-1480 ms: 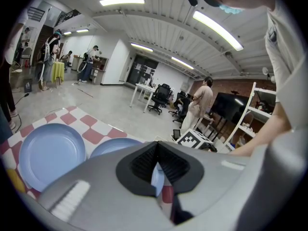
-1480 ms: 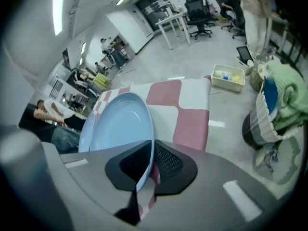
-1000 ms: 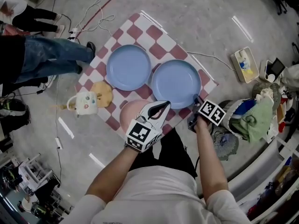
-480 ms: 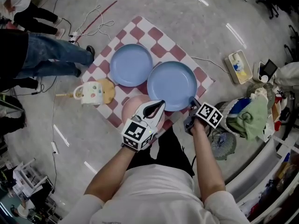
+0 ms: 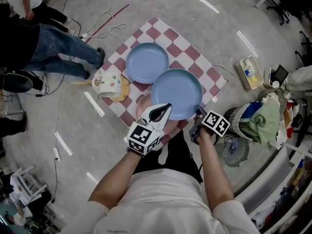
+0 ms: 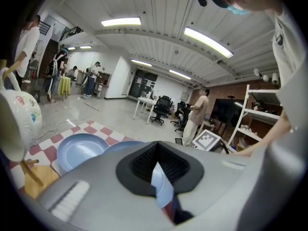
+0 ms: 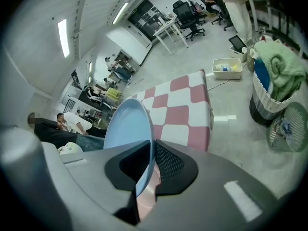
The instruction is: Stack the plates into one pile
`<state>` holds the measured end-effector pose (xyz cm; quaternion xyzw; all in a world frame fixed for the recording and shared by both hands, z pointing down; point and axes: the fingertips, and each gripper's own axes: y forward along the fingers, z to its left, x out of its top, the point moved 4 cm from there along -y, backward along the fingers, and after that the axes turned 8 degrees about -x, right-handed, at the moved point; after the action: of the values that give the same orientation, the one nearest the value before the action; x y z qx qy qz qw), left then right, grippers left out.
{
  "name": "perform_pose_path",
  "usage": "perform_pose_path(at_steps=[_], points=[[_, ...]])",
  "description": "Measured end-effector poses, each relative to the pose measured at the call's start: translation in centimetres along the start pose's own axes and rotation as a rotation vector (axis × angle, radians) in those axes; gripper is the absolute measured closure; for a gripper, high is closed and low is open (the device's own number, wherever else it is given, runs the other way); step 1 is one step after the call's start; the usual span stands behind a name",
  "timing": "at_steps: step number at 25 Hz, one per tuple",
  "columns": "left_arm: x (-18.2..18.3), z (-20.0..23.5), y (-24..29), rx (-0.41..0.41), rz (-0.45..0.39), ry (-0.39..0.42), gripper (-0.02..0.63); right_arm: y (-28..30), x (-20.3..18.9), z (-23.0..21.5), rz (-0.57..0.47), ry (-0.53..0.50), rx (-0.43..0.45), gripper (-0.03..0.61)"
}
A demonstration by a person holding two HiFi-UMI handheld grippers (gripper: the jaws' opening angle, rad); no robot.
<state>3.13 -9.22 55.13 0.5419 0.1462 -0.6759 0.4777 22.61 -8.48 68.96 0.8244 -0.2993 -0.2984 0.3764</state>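
Plate (image 5: 176, 91), round, pale blue, shallow-rimmed

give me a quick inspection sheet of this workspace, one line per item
surface: checked cloth spread on the floor
job's things: far blue plate lying on the cloth; near blue plate overlapping the pink plate
clutter: mug on a wooden mat
grippers: left gripper and right gripper both shut on the near blue plate's rim
cables: white cable and red cable on the floor beside the cloth
surroundings: person's legs, basket of cloths
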Motion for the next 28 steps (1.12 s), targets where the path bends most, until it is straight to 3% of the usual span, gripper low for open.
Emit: perform_pose_path(at_steps=[17,28], points=[[-2.9,-1.3,-7.2,0.011,0.011,0.031,0.607,0.6,-11.8,1.1,0.075,-0.033,0.003,0.535],[-4.3,-1.6,-10.0,0.019,0.026,0.041,0.607,2.1,-14.7,0.4,0.081,-0.024,-0.007,0.531]])
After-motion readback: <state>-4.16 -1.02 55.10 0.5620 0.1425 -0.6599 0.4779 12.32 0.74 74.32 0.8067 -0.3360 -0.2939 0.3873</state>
